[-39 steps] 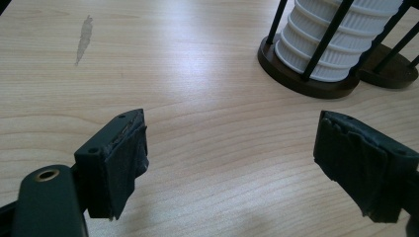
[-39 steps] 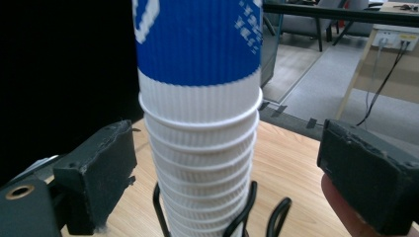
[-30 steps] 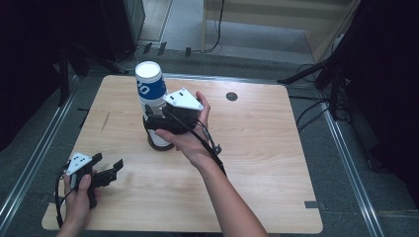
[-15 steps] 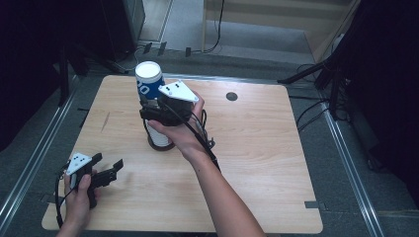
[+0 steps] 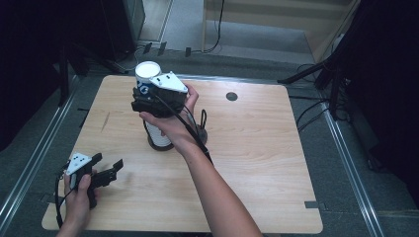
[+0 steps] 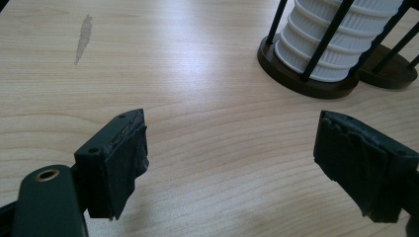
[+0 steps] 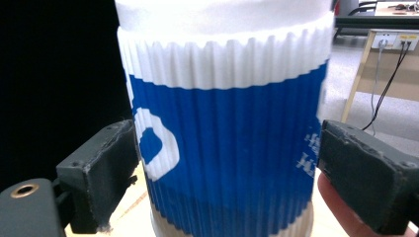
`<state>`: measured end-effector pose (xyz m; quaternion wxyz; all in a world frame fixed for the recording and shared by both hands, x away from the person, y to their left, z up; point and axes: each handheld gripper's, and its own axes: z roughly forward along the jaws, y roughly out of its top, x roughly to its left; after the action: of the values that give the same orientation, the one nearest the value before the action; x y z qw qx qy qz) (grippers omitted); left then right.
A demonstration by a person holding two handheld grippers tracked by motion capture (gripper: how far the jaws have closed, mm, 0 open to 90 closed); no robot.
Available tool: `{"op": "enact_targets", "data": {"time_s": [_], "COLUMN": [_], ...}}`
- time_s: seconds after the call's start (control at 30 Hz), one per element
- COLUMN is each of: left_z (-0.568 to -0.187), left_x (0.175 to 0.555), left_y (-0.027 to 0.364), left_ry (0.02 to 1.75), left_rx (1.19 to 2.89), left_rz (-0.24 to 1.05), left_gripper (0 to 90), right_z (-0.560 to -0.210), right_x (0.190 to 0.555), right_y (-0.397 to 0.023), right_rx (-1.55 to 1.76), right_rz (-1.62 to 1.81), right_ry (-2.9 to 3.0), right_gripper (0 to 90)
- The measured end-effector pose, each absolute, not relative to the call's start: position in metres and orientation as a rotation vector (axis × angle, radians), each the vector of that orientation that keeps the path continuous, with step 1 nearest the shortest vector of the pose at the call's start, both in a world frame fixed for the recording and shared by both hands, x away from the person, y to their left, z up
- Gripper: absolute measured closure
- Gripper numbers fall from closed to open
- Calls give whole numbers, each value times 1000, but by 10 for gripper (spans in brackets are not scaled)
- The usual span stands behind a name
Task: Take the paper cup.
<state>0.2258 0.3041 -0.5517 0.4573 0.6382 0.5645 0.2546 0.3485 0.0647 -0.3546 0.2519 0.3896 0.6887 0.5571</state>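
Dark surroundings and grey flooring frame a light wooden table [image 5: 257, 163] with a small dark hole [image 5: 231, 96] near its far edge. Near the table's middle stands a black wire rack on a round dark base [image 6: 306, 84], holding a stack of white ribbed cups [image 6: 336, 34].

At the top of that stack sits a blue-and-white ribbed cup [image 7: 227, 148] with a white rim. The right gripper [image 7: 225, 173] is level with this cup, 1 jaw on each side of the blue band. Its jaws have just been opening, and a slight gap shows at each pad, so they stand apart around the cup rather than clamped on it.

The left gripper [image 6: 230, 163] rests low at the near left corner of the table, well apart from the rack, jaws apart with bare wood between them. A grey smear [image 6: 84, 37] marks the wood beyond it.
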Motion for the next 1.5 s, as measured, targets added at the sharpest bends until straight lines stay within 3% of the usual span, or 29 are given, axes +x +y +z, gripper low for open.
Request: {"op": "enact_targets", "data": {"time_s": [0.8, 1.5], "left_z": [-552, -552], "left_x": [226, 226], "left_y": [304, 305], "left_ry": [1395, 1399], "left_rx": [1574, 1568], "left_rz": [628, 621], "left_gripper": [141, 141], "right_z": [-367, -334], "right_x": [351, 351], "right_y": [70, 68], "right_rx": [1056, 1058], "right_rz": [1502, 1547], "right_ry": [1847, 1812], "right_gripper": [181, 185]}}
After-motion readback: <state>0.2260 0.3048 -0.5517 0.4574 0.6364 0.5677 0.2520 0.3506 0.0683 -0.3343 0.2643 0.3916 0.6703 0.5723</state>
